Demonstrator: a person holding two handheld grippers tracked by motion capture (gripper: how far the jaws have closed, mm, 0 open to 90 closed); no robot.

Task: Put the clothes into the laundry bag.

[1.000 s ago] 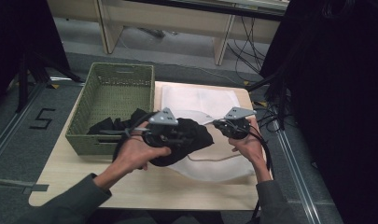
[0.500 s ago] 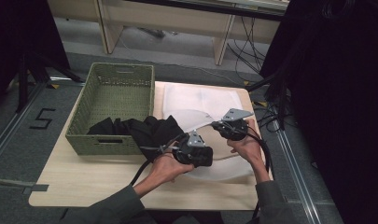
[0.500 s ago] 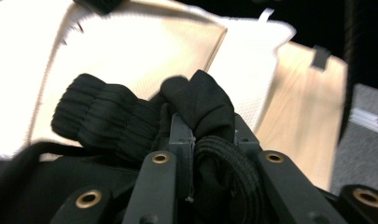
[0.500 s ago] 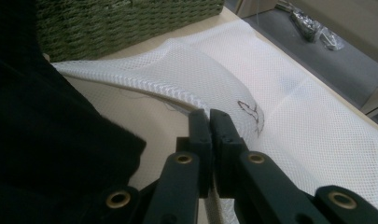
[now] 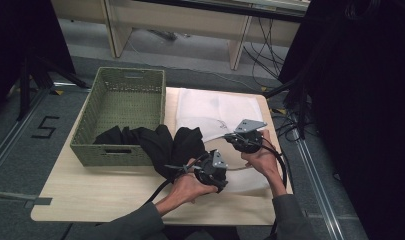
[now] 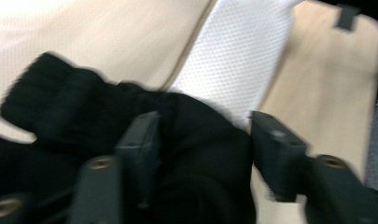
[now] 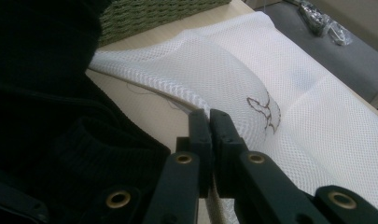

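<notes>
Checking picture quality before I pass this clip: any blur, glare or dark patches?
Left gripper view: smeared throughout, black garment without detail, top left washed out. Right gripper view: sharp on the mesh bag, garment underexposed. High view: sharp, right side very dark.

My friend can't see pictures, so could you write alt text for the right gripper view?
Two black fingers pinched shut on the open edge of a white mesh laundry bag, holding it up off a pale wooden table. A black knitted garment lies bunched to the left, below a green woven basket.

Tongs (image 6: pixel 203 140) just opened, black garment (image 6: pixel 84 112) between.
</notes>
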